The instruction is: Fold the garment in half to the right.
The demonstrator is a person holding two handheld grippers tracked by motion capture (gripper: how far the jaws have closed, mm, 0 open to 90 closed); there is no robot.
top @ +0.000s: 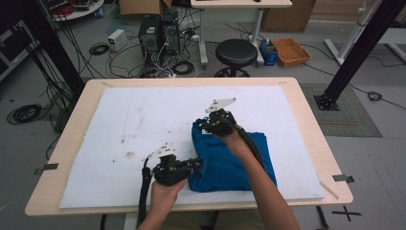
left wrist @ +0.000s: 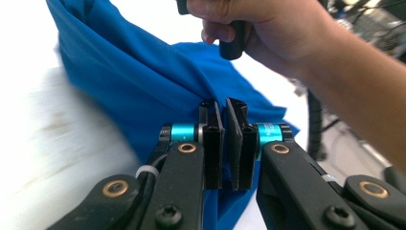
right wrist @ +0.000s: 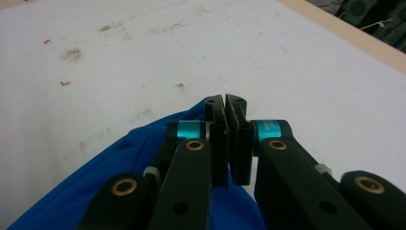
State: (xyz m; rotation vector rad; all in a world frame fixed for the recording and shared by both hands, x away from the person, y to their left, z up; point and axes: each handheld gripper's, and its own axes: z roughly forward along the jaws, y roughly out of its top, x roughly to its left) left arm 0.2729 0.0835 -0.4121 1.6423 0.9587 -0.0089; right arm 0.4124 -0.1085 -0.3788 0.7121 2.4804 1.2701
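Left gripper (top: 194, 164) jaws clamped on blue shirt (top: 225, 163) near edge; right gripper (top: 203, 123) jaws clamped on far corner. Fold step underway. Next: carry both edges across together, keep cloth taut.

One blue cloth (top: 233, 160), two tongs (top: 197, 164).

Left gripper (top: 195, 164) sits low, jaws clamped together and pointing right, hand (top: 163, 191) gripping from behind; right gripper (top: 203, 123) reaches farther out, jaws pinched tight, forearm (top: 261, 184) angling in behind it from the bottom edge
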